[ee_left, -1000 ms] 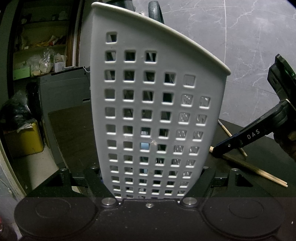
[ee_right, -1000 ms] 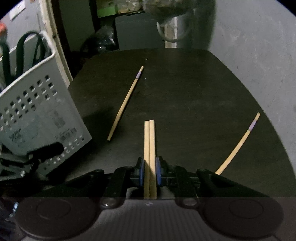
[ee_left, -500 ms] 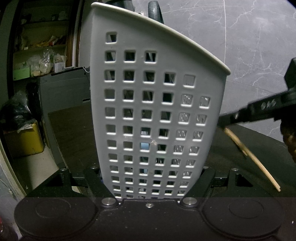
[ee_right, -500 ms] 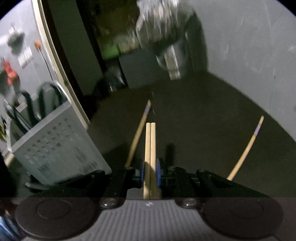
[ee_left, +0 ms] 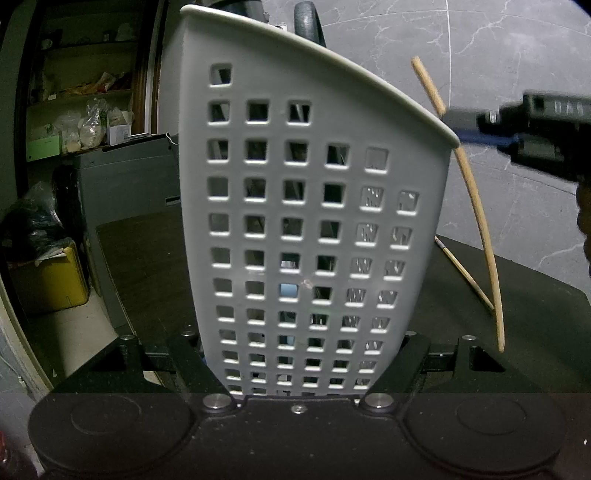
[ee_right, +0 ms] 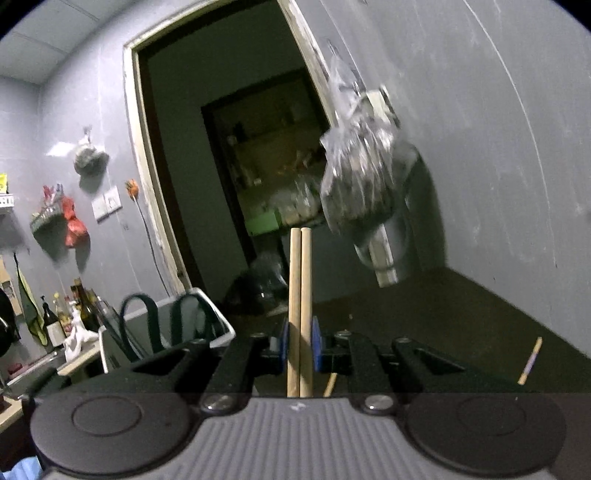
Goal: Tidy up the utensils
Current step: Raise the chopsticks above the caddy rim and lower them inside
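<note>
A white perforated utensil basket [ee_left: 295, 221] fills the left wrist view, and my left gripper [ee_left: 303, 369] is shut on its lower part, one finger on each side. Dark utensil handles [ee_left: 306, 18] stick out of its top. My right gripper [ee_right: 300, 345] is shut on a pair of wooden chopsticks [ee_right: 300, 288]. In the left wrist view that right gripper [ee_left: 461, 125] hovers just right of the basket rim, with the chopsticks [ee_left: 480, 221] hanging almost upright and their lower tips above the dark table [ee_left: 535, 314]. The basket [ee_right: 218, 325] lies low and left of my right gripper.
A loose chopstick [ee_left: 461, 273] lies on the table behind the held pair. Two more loose chopsticks [ee_right: 530, 360] [ee_right: 330, 384] show in the right wrist view. A plastic bag [ee_right: 362, 177] hangs on the wall ahead, beside a doorway. Bottles [ee_right: 51, 325] stand far left.
My right gripper has risen off the table and tipped upward with the chopsticks, which now stand nearly upright beside the basket rim. The left gripper and basket have not moved.
</note>
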